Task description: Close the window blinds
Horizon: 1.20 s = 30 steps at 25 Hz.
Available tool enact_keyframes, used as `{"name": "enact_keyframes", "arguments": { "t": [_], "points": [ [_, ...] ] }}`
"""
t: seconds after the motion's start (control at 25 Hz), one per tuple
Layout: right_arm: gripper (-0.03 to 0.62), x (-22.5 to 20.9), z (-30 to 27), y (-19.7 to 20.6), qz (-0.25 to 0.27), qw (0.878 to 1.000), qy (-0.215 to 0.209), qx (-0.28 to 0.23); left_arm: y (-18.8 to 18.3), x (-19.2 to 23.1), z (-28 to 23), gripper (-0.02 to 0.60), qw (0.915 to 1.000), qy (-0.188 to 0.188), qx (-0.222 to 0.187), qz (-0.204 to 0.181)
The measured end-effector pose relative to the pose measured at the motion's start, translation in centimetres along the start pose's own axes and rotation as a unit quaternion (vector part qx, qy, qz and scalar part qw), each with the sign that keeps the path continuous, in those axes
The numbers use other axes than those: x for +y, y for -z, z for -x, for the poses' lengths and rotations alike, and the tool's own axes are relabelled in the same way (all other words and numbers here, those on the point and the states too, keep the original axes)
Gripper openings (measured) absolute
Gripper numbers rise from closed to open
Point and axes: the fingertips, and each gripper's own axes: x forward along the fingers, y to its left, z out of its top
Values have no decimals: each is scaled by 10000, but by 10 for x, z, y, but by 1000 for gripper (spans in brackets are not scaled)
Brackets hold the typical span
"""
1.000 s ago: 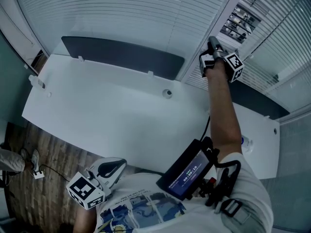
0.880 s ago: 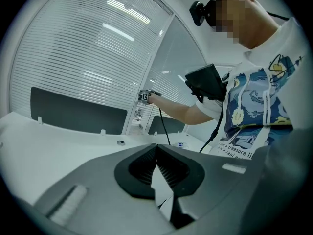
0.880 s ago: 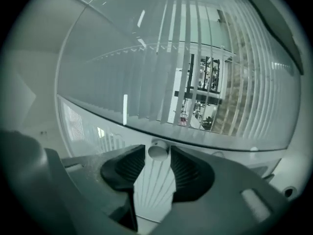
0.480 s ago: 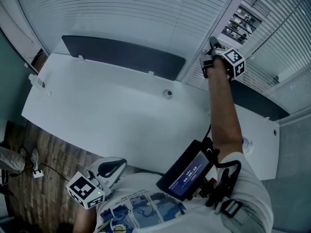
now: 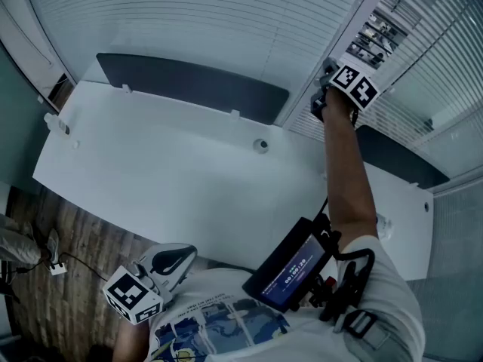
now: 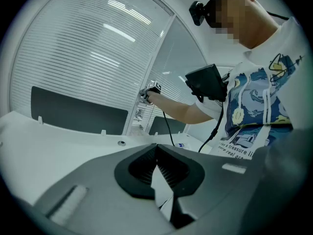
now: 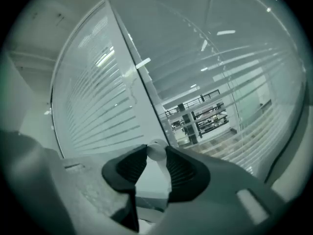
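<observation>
Left gripper (image 6: 156, 150) sits low by my shirt (image 6: 244, 131), jaws together on nothing; only its view lets me read "treasure" printed there. Beyond lie one white desk (image 5: 166, 164) and two dark panels (image 5: 189, 85). Farthest, my right gripper (image 7: 156, 154) has just been closing and pinches the white wand (image 7: 156, 148), which the head view hides. Two blinds (image 5: 226, 13) hang on the glass behind the desk.

Smooth matt desk (image 5: 173, 172), wood-grain floor (image 5: 75, 251), blinds (image 5: 189, 13) perhaps plastic
</observation>
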Motion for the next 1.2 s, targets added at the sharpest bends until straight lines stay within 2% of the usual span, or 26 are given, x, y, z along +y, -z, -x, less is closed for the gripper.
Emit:
{"name": "enact_keyframes", "arguments": {
  "t": [0.2,0.4,0.72,0.96,1.2],
  "points": [
    [127,2,0,0,1108,9930,397,60,0,1,0,3,10000,-19,-8,7],
    [127,4,0,0,2041,9764,708,59,-1,2,2,3,10000,-25,-20,6],
    [126,8,-4,1,3322,9375,1031,41,1,1,1,3,10000,4,-24,6],
    [125,11,-3,0,4192,8991,1254,93,-1,2,2,3,10000,-9,-36,32],
    [124,12,-4,5,4516,8824,1312,161,1,1,2,3,10000,25,-30,38]
  ]
}}
